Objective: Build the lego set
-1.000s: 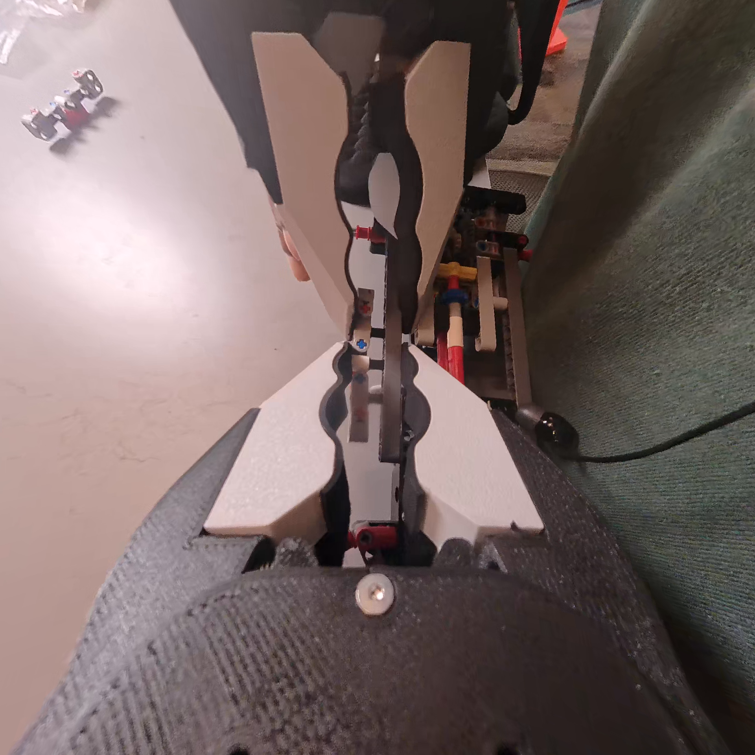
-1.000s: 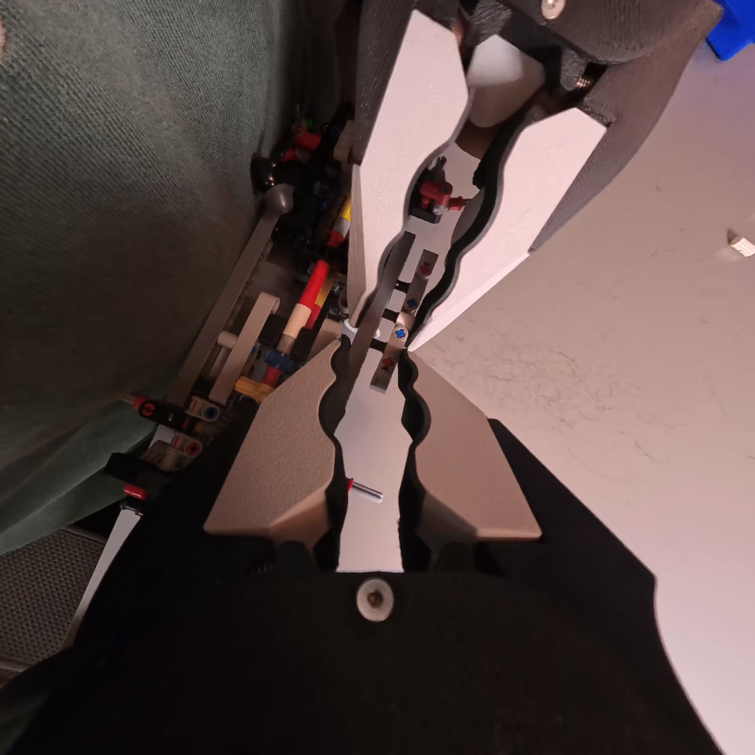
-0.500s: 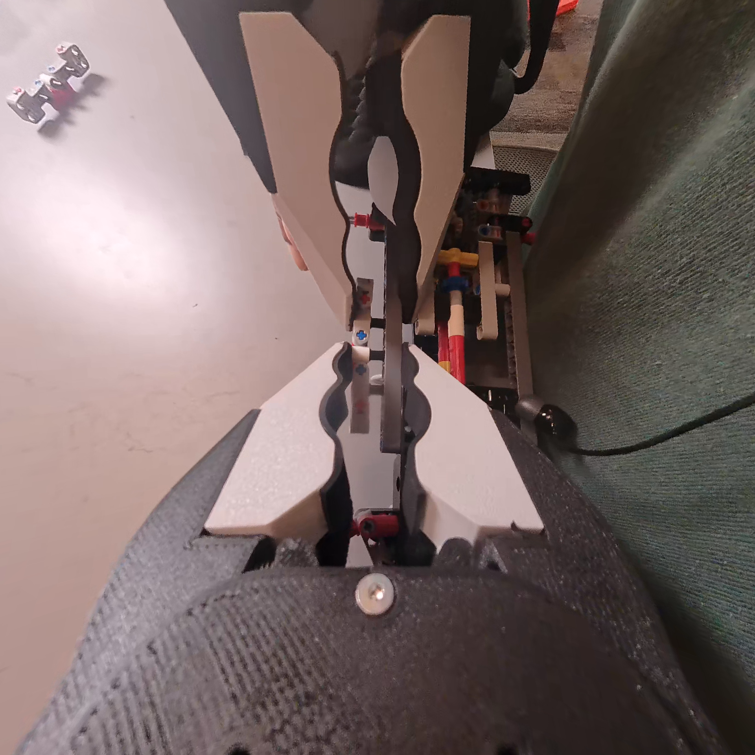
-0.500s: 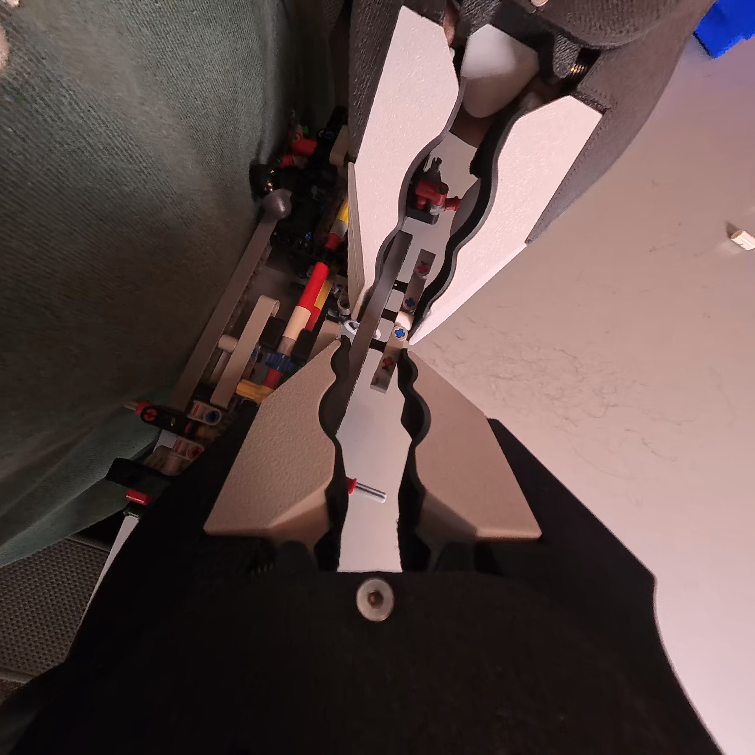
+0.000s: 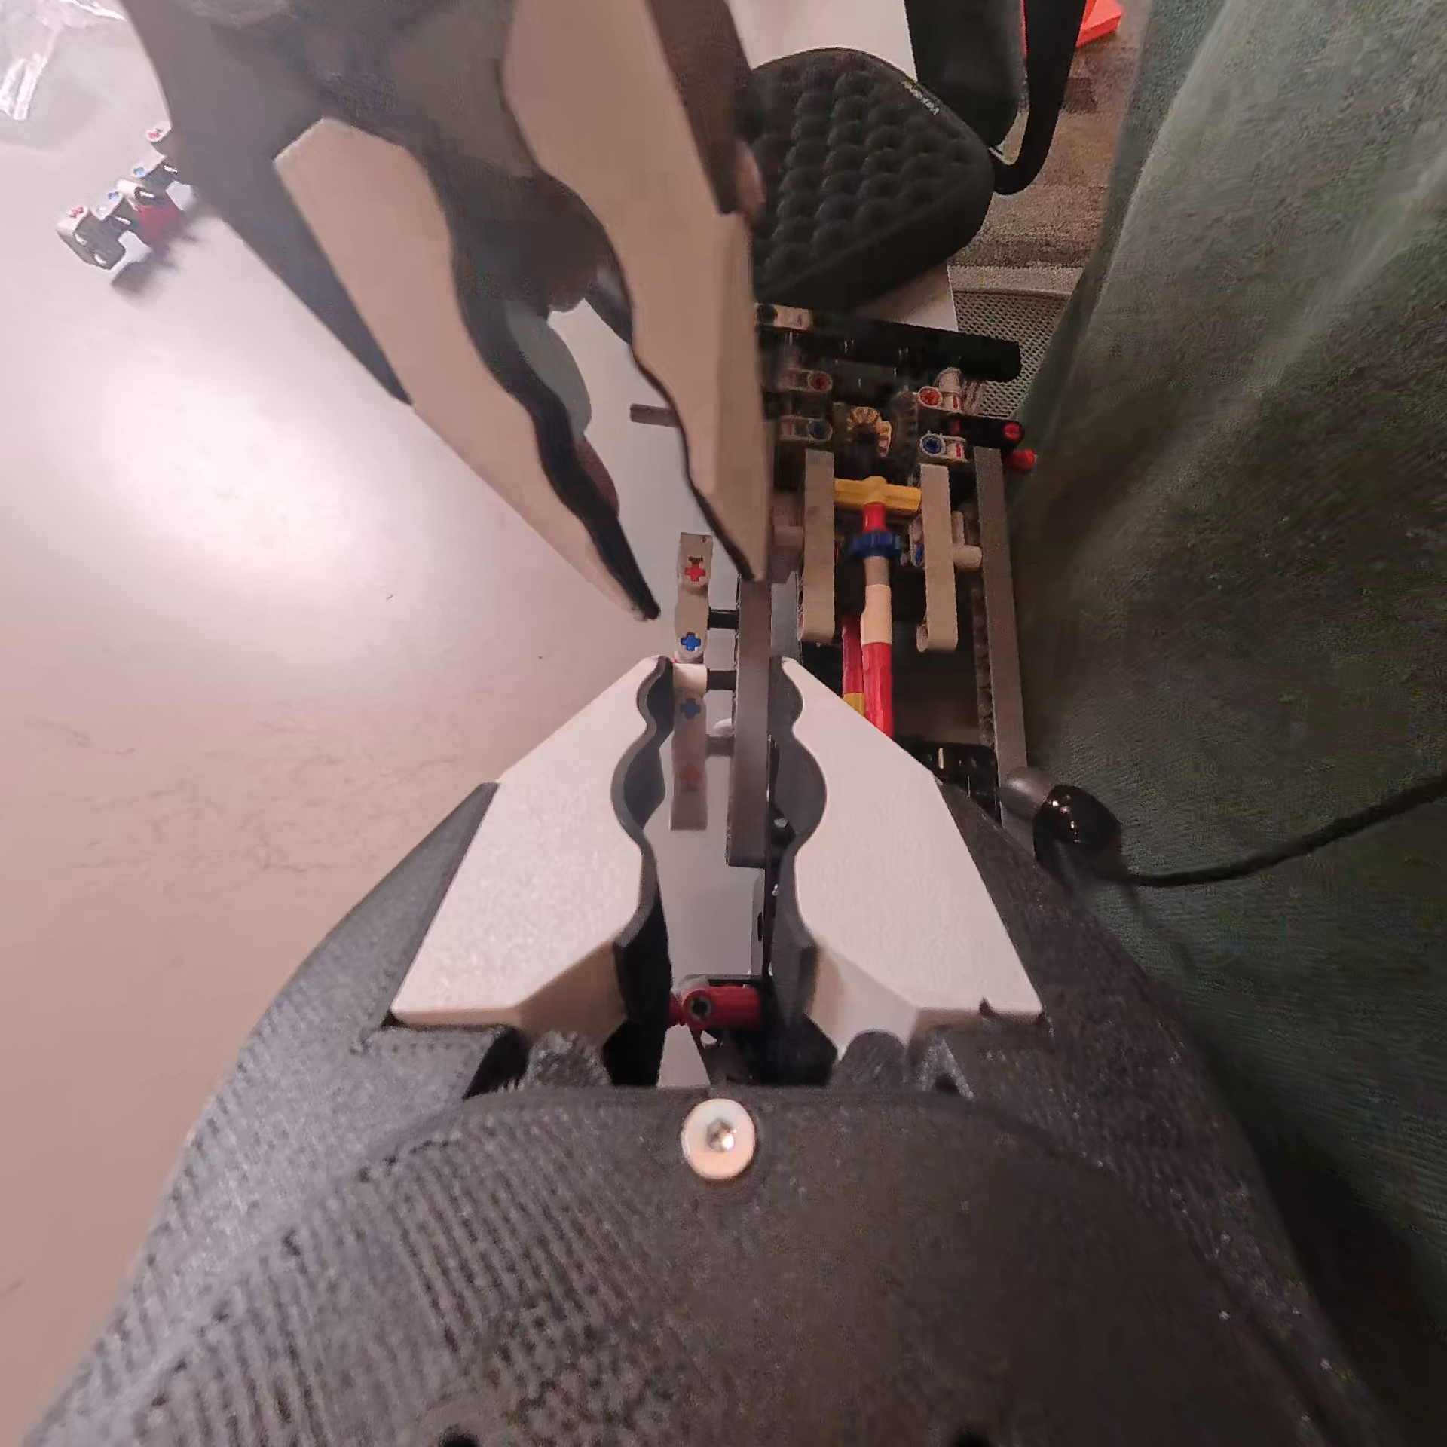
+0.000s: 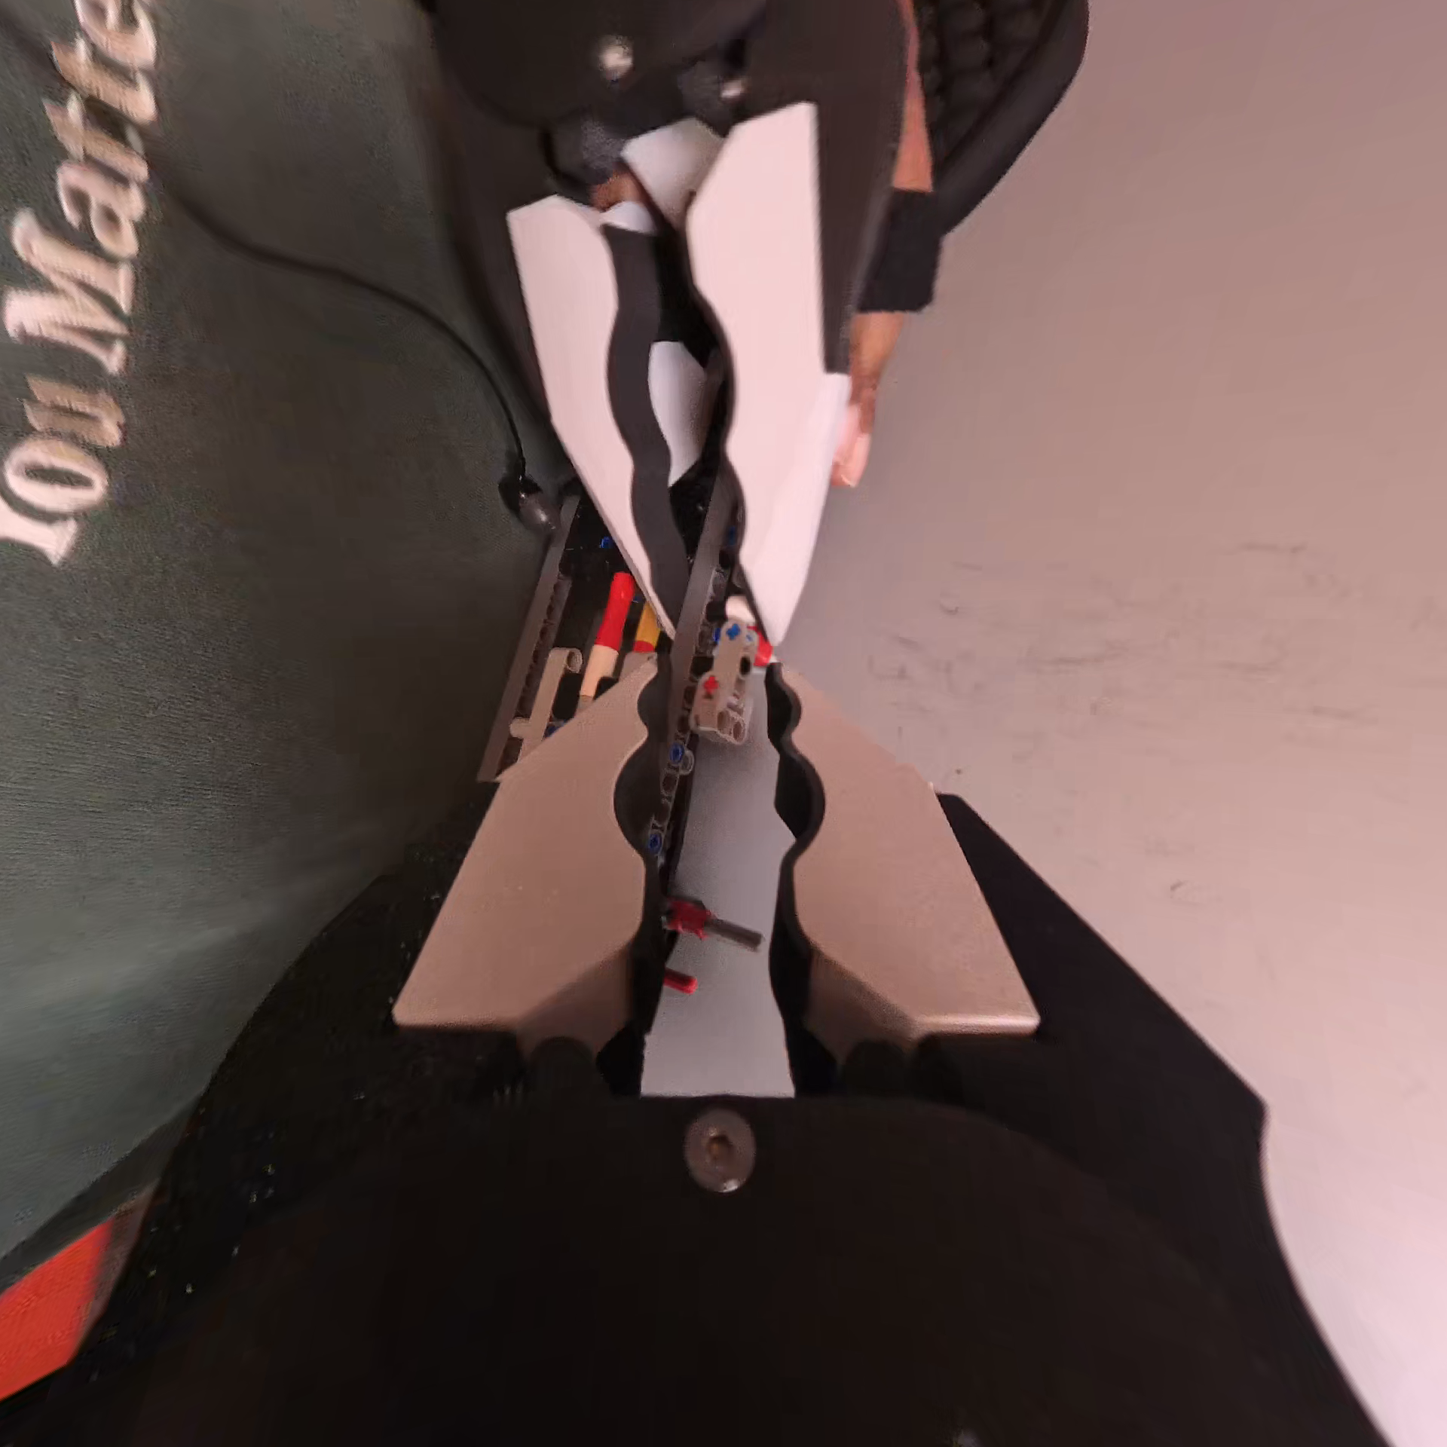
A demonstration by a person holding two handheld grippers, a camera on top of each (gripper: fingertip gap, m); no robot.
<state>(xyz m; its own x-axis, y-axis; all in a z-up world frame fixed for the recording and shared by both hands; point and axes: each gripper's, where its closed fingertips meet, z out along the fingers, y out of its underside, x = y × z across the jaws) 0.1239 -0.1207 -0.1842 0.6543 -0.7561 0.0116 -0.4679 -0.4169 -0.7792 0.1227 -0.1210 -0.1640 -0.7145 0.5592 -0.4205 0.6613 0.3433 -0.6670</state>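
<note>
Two grippers meet on one model (image 5: 893,595), which lies along the table (image 5: 235,626) edge, pressed against my green shirt (image 5: 1253,548) — I judge that keeps it from sliding. In the left wrist view, my left gripper (image 5: 724,681) is narrow, and a dark beam (image 5: 752,752) on the model's side runs between its fingers, lying against one of them; whether the other finger bears on it I cannot tell. A small grey connector (image 5: 693,603) with red and blue pins sticks out just past the tips. The right gripper (image 5: 693,595) comes in from the far side, blurred, its fingers spread apart, one tip near that connector. A loose little assembly (image 5: 117,211) sits well apart on the table. In the right wrist view, my right gripper (image 6: 709,673) stands open around the beam (image 6: 677,744) and connector (image 6: 728,681), clamping nothing — by my reckoning it is placed to press or adjust the connector while the left steadies the model.
</note>
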